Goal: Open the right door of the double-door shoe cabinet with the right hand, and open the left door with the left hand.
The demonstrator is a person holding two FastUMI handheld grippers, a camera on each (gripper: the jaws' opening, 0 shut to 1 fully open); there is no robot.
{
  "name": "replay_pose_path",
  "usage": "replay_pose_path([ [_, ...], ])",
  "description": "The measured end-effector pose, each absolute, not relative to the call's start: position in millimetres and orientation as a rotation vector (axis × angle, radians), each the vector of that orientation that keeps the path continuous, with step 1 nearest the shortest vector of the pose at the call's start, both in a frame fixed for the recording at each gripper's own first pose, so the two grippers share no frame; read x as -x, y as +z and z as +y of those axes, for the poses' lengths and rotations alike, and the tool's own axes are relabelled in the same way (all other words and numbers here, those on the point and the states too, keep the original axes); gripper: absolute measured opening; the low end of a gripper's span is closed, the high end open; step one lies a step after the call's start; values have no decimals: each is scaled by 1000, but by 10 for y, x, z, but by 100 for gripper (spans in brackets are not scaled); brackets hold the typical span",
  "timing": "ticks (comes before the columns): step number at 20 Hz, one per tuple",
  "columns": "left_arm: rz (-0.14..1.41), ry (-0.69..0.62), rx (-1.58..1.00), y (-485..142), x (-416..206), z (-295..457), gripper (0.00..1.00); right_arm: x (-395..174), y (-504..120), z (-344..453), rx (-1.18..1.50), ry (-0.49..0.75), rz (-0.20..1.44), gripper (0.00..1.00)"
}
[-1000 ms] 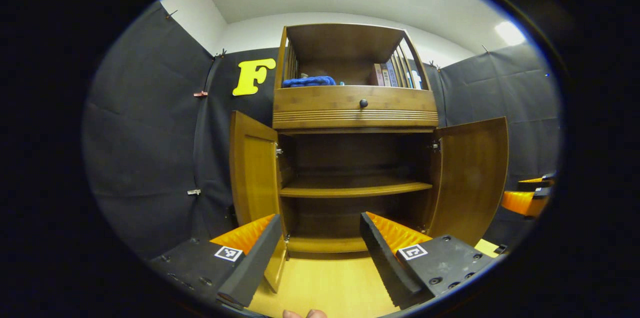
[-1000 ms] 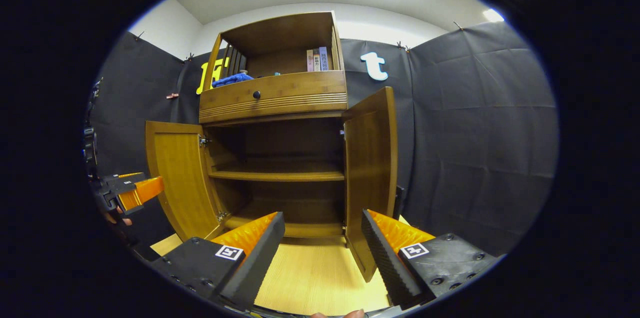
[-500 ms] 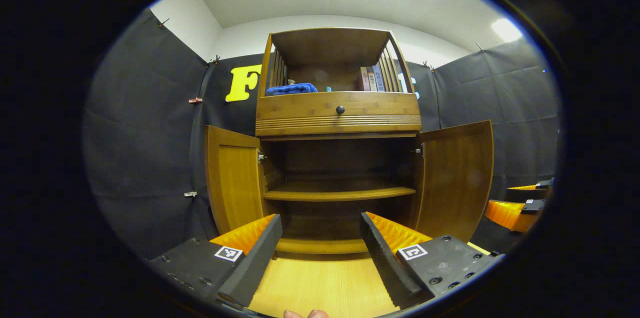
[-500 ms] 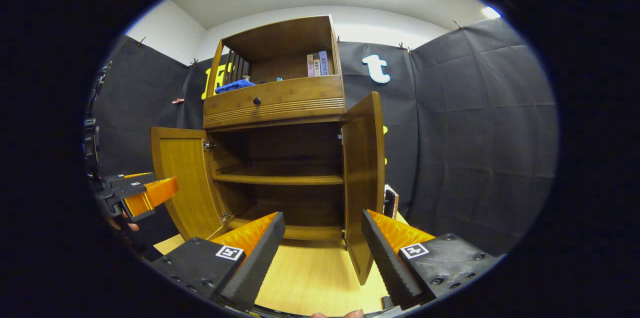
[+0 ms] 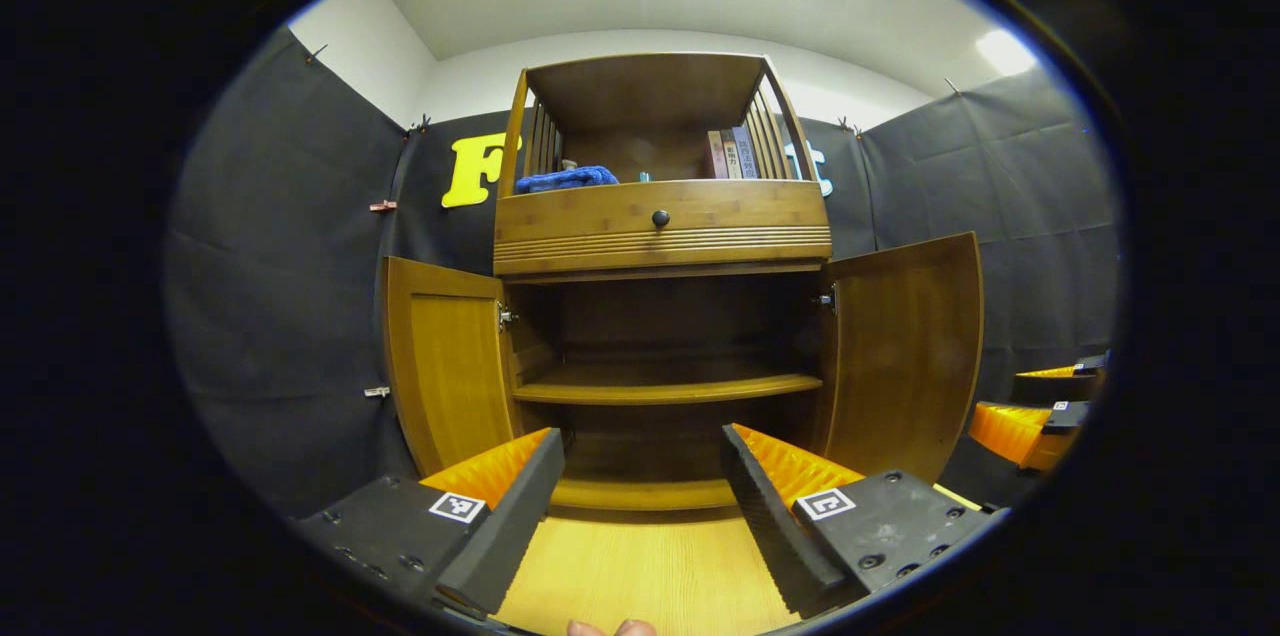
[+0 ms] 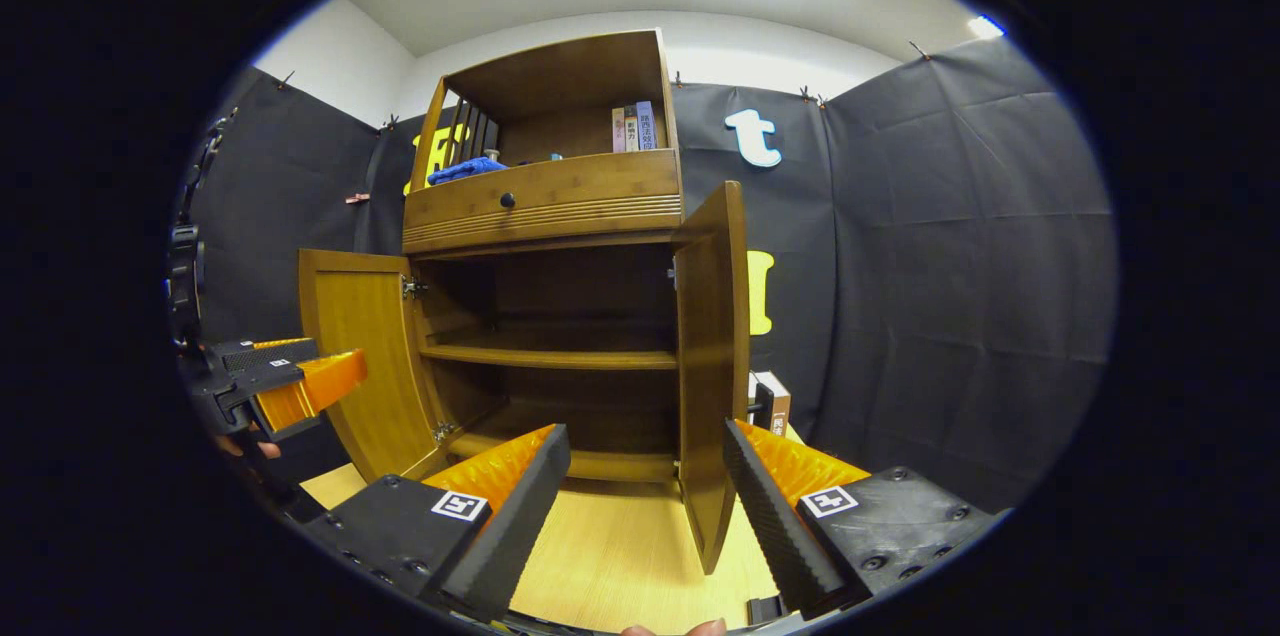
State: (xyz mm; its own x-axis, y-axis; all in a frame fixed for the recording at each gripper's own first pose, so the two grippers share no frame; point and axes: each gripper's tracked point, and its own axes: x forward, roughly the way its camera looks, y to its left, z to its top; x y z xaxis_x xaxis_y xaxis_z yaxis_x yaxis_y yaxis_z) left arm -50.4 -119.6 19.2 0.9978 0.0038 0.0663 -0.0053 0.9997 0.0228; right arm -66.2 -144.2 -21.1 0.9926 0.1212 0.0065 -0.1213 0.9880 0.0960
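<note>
Both doors of the shoe cabinet (image 5: 660,316) stand open, so as far as I can judge the task is done; nothing seems left except pulling my hands clear. My left hand-held gripper (image 5: 640,501) has its fingers spread wide with nothing between them, aimed at the cabinet's lower opening from a little way back. My right hand-held gripper (image 6: 645,501) is just as wide and empty, and touches nothing.

In the left gripper view the left door (image 5: 445,366) is swung out to the side with its inner panel facing me, and the right door (image 5: 905,351) is swung out on the other side, about as far. In the right gripper view the right door (image 6: 712,366) shows nearly edge-on, just beyond my fingers, while the left door (image 6: 355,356) hangs open past my other hand-held gripper (image 6: 290,386), which sits low at the edge.

The cabinet is warm brown wood, standing on the pale wooden floor (image 5: 640,576) against the black cloth wall. Its opened compartment is dark and bare, with one shelf (image 5: 665,386) across the middle. Above the doors sits a drawer (image 5: 660,221) with a small dark knob, and over that an open slatted top holding a blue cloth (image 5: 565,179) and a few books (image 5: 728,153). A small box (image 6: 772,403) stands on the floor behind the right door.
</note>
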Motion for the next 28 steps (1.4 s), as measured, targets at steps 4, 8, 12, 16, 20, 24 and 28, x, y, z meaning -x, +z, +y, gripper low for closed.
replay_pose_path([
  [4, -63, 10, -26, 173, 450, -1192, 97, 603, -205, -1443, -86, 127, -5, 98],
  [8, -66, 9, -29, 204, 404, -1200, 98, 564, -214, -1446, -86, 128, -5, 100],
  [12, -70, 8, -33, 228, 371, -1197, 98, 540, -229, -1465, -82, 124, -5, 98],
  [16, -66, 0, -37, 199, 341, -1229, 97, 531, -252, -1496, -83, 119, 0, 98],
  [20, -67, -9, -41, 202, 331, -1267, 98, 519, -253, -1519, -84, 114, 0, 98],
  [24, -65, -11, -44, 195, 326, -1266, 97, 518, -263, -1527, -82, 112, 2, 100],
  [28, -62, -11, -47, 187, 332, -1263, 98, 516, -261, -1528, -85, 112, 2, 98],
])
